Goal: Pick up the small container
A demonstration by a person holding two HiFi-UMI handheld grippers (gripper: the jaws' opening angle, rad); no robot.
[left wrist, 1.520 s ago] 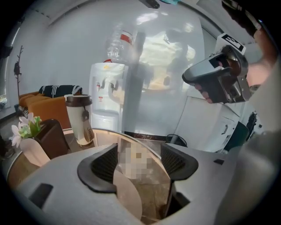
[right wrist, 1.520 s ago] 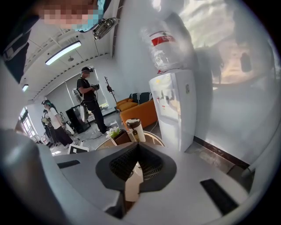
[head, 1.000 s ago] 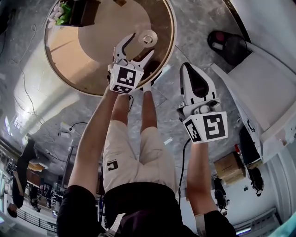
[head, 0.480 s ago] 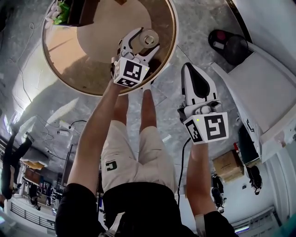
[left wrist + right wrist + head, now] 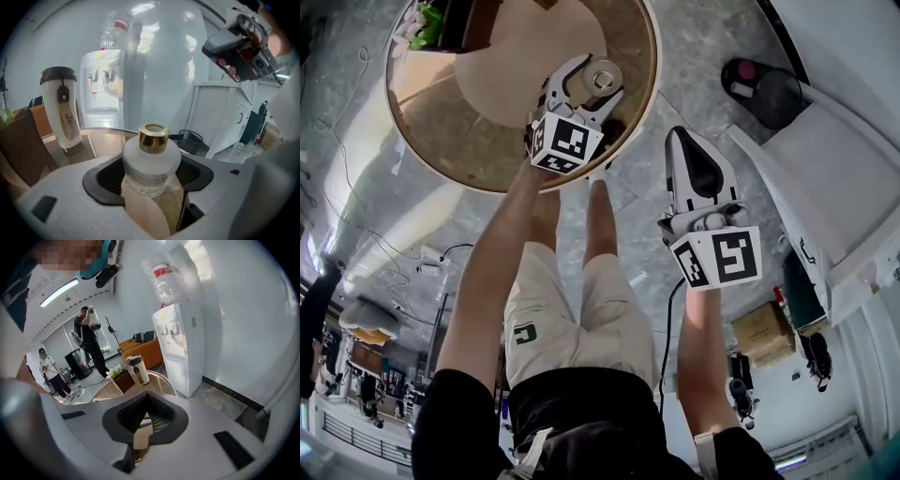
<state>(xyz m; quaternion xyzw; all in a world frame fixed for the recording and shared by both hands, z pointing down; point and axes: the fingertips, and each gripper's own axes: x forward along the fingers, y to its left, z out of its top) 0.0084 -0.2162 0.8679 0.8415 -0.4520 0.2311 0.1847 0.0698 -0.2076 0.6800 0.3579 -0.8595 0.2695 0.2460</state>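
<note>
Far left on the round brown glass-topped table, a dark box of green leaves and white blooms sits at the rim. In the left gripper view, a tall white tumbler with a dark lid stands on the glass, with a white water dispenser behind it.

Now to the middle: the left gripper reaches over the table's near edge, its jaws spread wide, and right between them stands the small frosted-glass container with a gold collar. It is upright on the tabletop, its ribbed clear body down between the two dark pads. The pads flank it on both sides; whether they touch the glass I cannot tell.

Over to the right: the right gripper hangs off the table, above the grey marble floor. Its jaws are pressed together with nothing between them.
</note>
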